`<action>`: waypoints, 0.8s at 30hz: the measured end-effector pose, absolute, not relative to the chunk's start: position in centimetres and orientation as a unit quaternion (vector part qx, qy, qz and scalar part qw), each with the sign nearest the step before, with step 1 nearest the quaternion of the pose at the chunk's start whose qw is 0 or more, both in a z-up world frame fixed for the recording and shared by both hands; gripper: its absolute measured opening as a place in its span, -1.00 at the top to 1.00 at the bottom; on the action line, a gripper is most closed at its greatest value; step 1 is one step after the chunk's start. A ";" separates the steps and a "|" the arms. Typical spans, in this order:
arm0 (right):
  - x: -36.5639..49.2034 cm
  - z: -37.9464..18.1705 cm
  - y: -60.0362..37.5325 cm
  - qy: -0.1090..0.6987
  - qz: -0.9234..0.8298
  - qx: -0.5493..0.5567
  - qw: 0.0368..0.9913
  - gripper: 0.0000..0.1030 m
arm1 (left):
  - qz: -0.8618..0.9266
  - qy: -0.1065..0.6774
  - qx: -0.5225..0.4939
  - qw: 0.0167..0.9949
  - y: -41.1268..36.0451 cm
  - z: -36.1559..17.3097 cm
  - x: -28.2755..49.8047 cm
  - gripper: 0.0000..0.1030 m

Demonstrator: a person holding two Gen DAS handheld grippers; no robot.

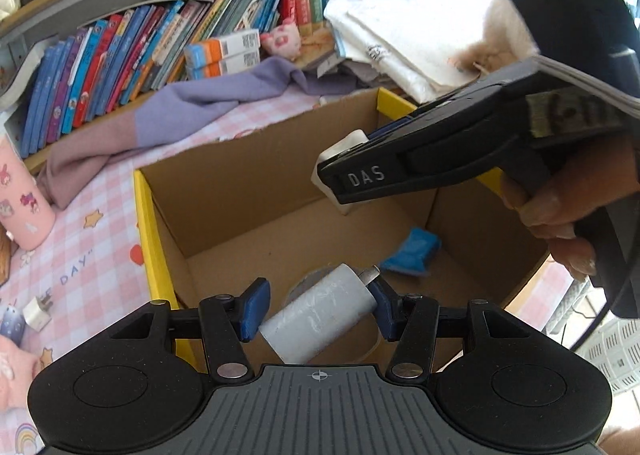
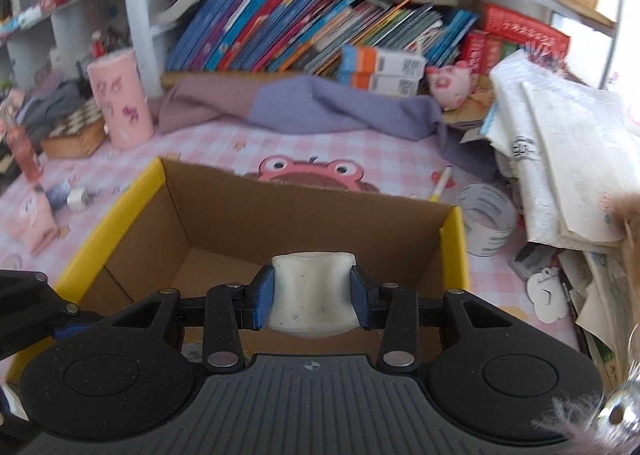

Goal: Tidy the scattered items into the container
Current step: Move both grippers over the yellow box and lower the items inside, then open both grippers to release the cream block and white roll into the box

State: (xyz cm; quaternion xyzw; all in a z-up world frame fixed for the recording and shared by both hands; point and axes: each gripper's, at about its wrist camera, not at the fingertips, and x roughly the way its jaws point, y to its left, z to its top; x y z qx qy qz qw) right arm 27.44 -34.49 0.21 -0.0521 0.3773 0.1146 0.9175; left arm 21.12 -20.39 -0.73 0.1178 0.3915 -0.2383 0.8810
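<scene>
1. Two hand-held grippers are poised over an open cardboard box (image 1: pixel 224 191) with yellow edges, which stands on a pink checked surface (image 1: pixel 92 255) in front of a bookshelf.
2. A white cylindrical adapter (image 1: pixel 320 315) is pinched, tilted, between the blue fingers (image 1: pixel 253 309) of the left gripper (image 1: pixel 316 309), above the box floor.
3. A soft white block (image 2: pixel 312 291) is squeezed between the fingers (image 2: pixel 263 301) of the right gripper (image 2: pixel 312 301), whose sides are dented inward by the pressure.
4. A small blue item (image 1: pixel 412 253) already lies inside the box, near the far corner.
5. A collision is judged possible: both grippers are crowded over the same opening, so one release could be knocked by the other.
6. The adapter is held askew, at one end by its narrow tip; a slip before release is judged likely if the hand is jolted.
7. The soft block could spring sideways when released and land outside the rim.
8. Other items are left on the surface: a small white charger (image 1: pixel 38 311), a roll of tape (image 2: pixel 486 223) and a pen (image 2: pixel 440 185), so the task is judged unfinished.
</scene>
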 end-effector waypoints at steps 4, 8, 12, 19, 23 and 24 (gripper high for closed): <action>28.5 -0.6 -33.5 0.399 0.130 -0.077 0.904 0.27 | -0.240 0.393 0.109 0.881 -20.1 -0.7 21.2 -0.03; 29.4 -1.2 -32.8 0.417 0.138 -0.095 0.893 0.27 | -0.244 0.394 0.108 0.880 -20.0 -0.6 21.4 -0.03; 30.3 -1.9 -32.9 0.431 0.127 -0.094 0.888 0.27 | -0.246 0.385 0.112 0.882 -19.9 -0.2 21.2 -0.03; 31.5 -2.3 -33.6 0.439 0.106 -0.076 0.889 0.27 | -0.224 0.362 0.138 0.894 -19.6 0.2 22.6 -0.03; 31.9 -2.4 -33.8 0.446 0.102 -0.077 0.886 0.27 | -0.214 0.368 0.150 0.892 -20.0 -0.5 23.6 -0.03; 31.9 -2.4 -33.9 0.449 0.102 -0.075 0.884 0.27 | -0.214 0.373 0.152 0.890 -20.1 -0.7 23.8 -0.03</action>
